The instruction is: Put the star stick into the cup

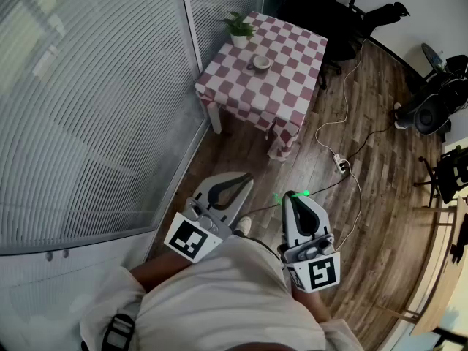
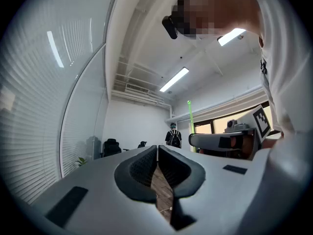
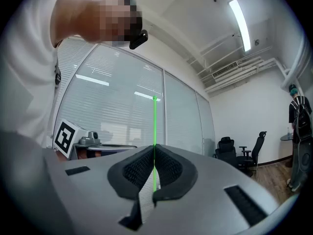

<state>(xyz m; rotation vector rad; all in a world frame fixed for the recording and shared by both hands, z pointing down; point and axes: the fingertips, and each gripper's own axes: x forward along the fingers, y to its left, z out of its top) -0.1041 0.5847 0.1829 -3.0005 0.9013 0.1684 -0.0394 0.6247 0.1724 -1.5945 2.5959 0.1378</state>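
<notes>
My right gripper (image 1: 293,195) (image 3: 154,149) is shut on the thin green star stick (image 3: 155,126), which stands up from between its pads; its top end (image 3: 154,99) is too small to make out. The stick (image 2: 190,114) also shows in the left gripper view, rising from the right gripper. My left gripper (image 1: 246,176) (image 2: 157,149) is shut with nothing in it. Both grippers are held close to the person's body, side by side. The cup (image 1: 261,63) stands far ahead on the red-and-white checkered table (image 1: 292,75).
A small potted plant (image 1: 239,29) stands at the table's back corner. A glass wall with blinds (image 1: 88,108) runs along the left. A power strip with cables (image 1: 341,166) lies on the wooden floor. Office chairs (image 1: 380,13) stand beyond. A person (image 2: 173,135) stands far off.
</notes>
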